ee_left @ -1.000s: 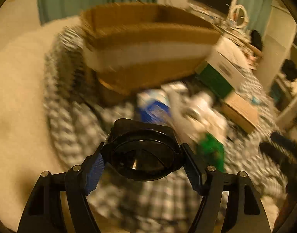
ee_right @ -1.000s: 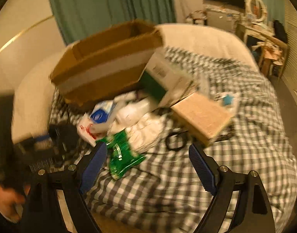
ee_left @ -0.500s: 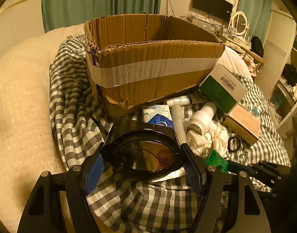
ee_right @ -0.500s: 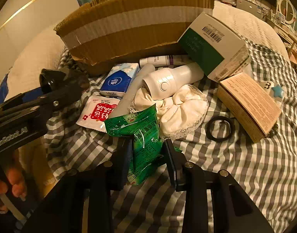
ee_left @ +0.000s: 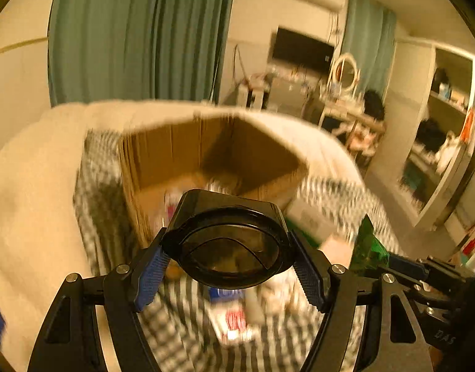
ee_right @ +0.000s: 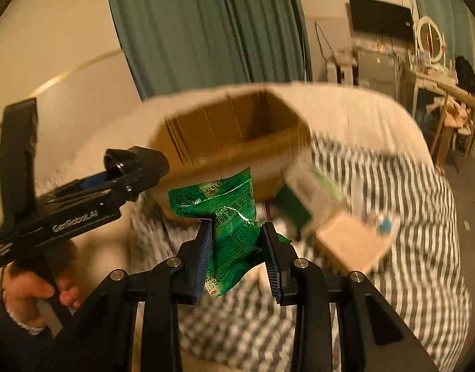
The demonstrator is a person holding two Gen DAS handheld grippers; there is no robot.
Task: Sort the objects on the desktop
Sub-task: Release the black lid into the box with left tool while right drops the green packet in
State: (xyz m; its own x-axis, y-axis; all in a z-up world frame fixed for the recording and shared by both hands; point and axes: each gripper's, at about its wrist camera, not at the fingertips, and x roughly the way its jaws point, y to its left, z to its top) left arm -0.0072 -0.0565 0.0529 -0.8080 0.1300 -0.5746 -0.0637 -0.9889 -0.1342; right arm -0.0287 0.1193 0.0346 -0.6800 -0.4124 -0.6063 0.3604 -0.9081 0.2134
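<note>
The right gripper (ee_right: 236,259) now grasps the green packet (ee_right: 229,217), lifted off the bed at frame centre; the left gripper (ee_left: 228,268) clenches the black container (ee_left: 229,241) below the cardboard box (ee_left: 188,152). Both look ready for dropping in.

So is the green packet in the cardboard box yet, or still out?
Still out. The green packet is clamped in the right tool, lifted off the checked cloth, in front of the open cardboard box, not inside it.

Green packet (ee_right: 234,217) lifted off checked blanket (ee_right: 423,248), now carried clamped in right gripper (ee_right: 236,248) before cardboard box (ee_right: 237,130). Black lens hood (ee_left: 228,241) raised in left gripper (ee_left: 228,266) above box opening. Both views motion-blurred.
</note>
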